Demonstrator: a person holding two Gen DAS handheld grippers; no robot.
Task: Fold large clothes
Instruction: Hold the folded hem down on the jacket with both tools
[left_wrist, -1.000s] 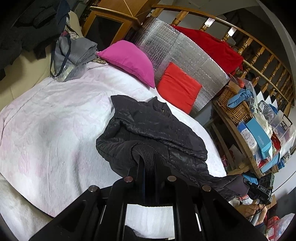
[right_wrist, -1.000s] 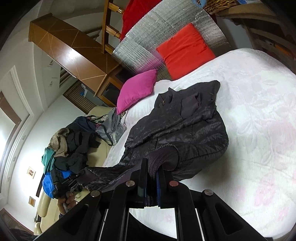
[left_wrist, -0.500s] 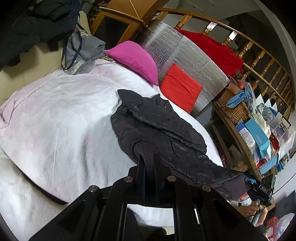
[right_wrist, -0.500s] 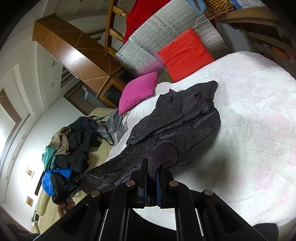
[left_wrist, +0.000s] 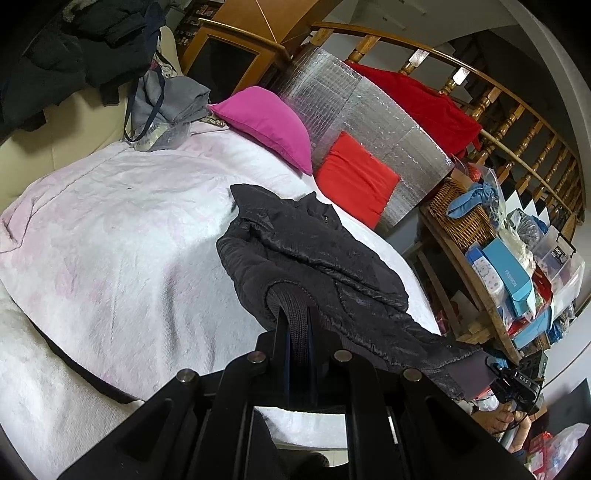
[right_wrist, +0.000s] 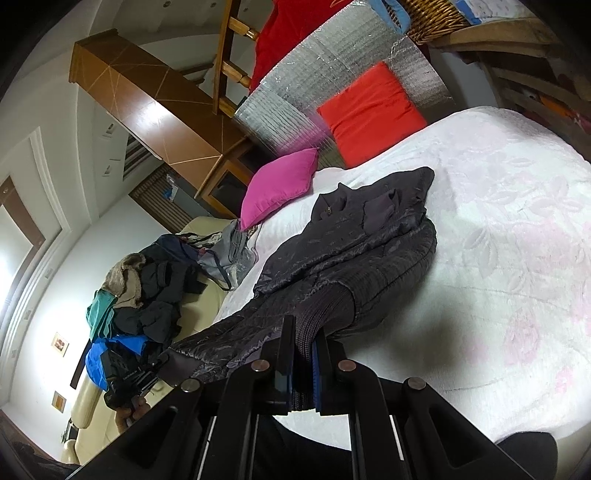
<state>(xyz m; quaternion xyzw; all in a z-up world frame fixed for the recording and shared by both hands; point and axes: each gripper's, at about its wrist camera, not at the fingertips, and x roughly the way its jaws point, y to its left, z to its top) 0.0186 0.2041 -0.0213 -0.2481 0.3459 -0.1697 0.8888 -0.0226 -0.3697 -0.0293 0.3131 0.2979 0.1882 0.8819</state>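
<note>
A dark jacket (left_wrist: 306, 251) lies on a bed with a white and pink bedspread (left_wrist: 110, 236). The jacket is the landmark here.

The left gripper (left_wrist: 298, 325) sits at the near edge of the jacket. Its two fingers are pressed together on the ribbed knit hem (left_wrist: 295, 306) of the jacket. The rest of the jacket spreads away from the gripper, up the bed, with the collar at the far end.

The right gripper (right_wrist: 304, 339) also sits at the near edge of the jacket. It too pinches the ribbed hem (right_wrist: 325, 302) between its fingers. In the left wrist view, the right gripper (left_wrist: 517, 380) shows at the lower right, at the end of the stretched jacket edge, with a hand (left_wrist: 498, 421) under it. In the right wrist view, the left gripper (right_wrist: 125, 380) shows at the lower left, at the other end of that edge.

Beyond the jacket's collar stand a pink pillow (left_wrist: 269, 122) and a red pillow (left_wrist: 354, 177). Both lean on a shiny silver panel (left_wrist: 354, 99). Off the jacket's left side, past the bedspread, a pile of dark clothes (right_wrist: 147, 295) lies on a cream sofa (right_wrist: 88, 402). To the jacket's right stands a wooden shelf (left_wrist: 480, 295) full of boxes.
</note>
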